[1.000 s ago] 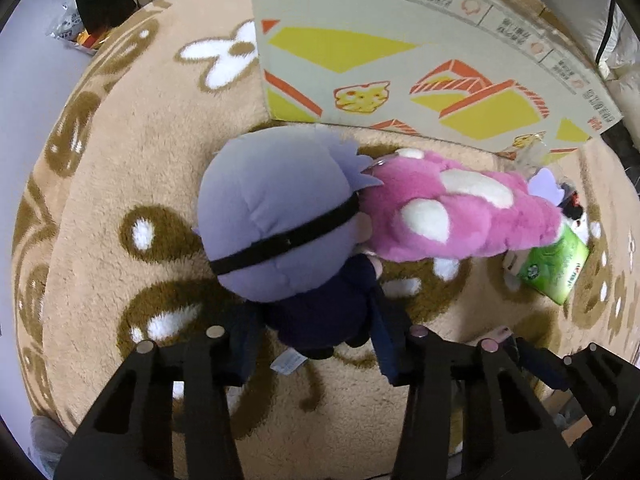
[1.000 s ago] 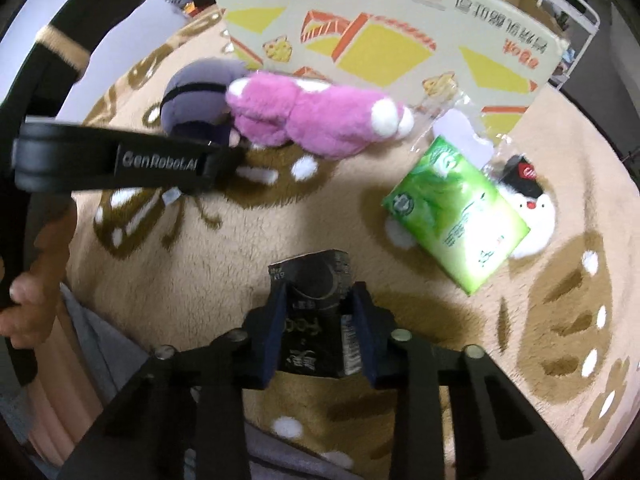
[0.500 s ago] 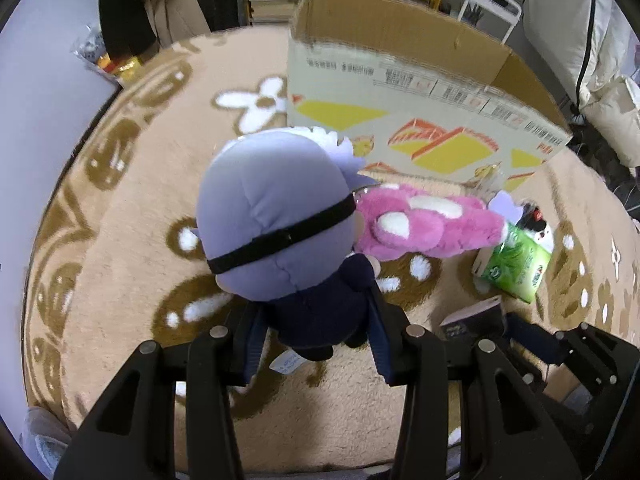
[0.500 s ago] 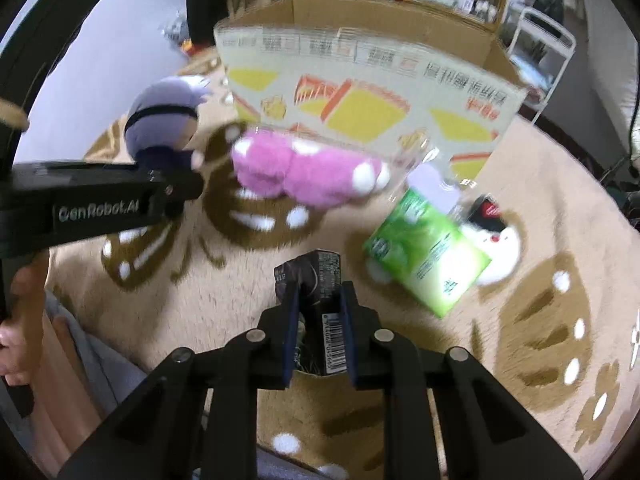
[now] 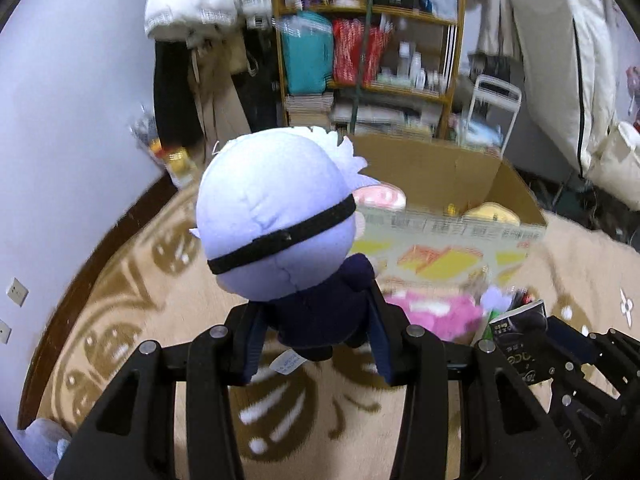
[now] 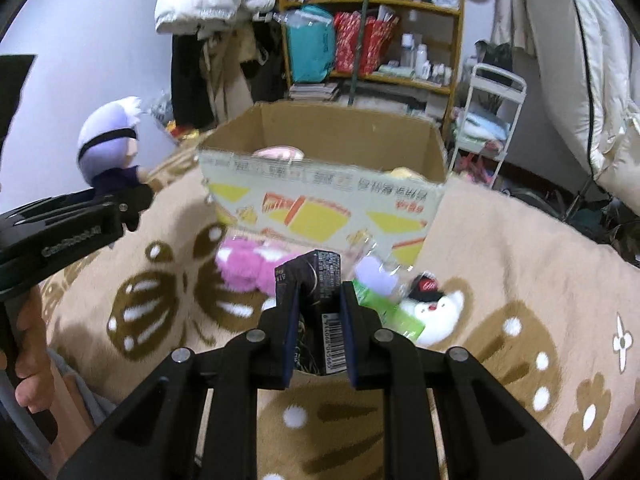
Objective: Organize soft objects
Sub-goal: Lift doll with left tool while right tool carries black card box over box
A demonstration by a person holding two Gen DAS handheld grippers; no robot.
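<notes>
My left gripper [image 5: 316, 332] is shut on the dark body of a plush doll [image 5: 276, 216] with a pale lilac head and a black band, held up off the rug; the same doll [image 6: 110, 148] shows at the left of the right wrist view. My right gripper [image 6: 318, 320] is shut on a small black packet [image 6: 316, 280] with a barcode, also seen as the black packet [image 5: 520, 340] at the lower right. A pink plush [image 6: 248, 264] lies on the rug before an open cardboard box [image 6: 320, 200].
A green tissue pack [image 6: 384, 312], a white plush with a black cap [image 6: 436, 308] and a lilac item [image 6: 376, 276] lie on the beige patterned rug [image 6: 520, 280]. Soft items sit inside the box. Shelves [image 6: 372, 40] and a white cart [image 6: 488, 120] stand behind. A hand [image 6: 28, 360] is at left.
Both grippers rose and tilted upward, lifting the doll and the black packet off the rug. The box's open top and the shelves behind have come into view.
</notes>
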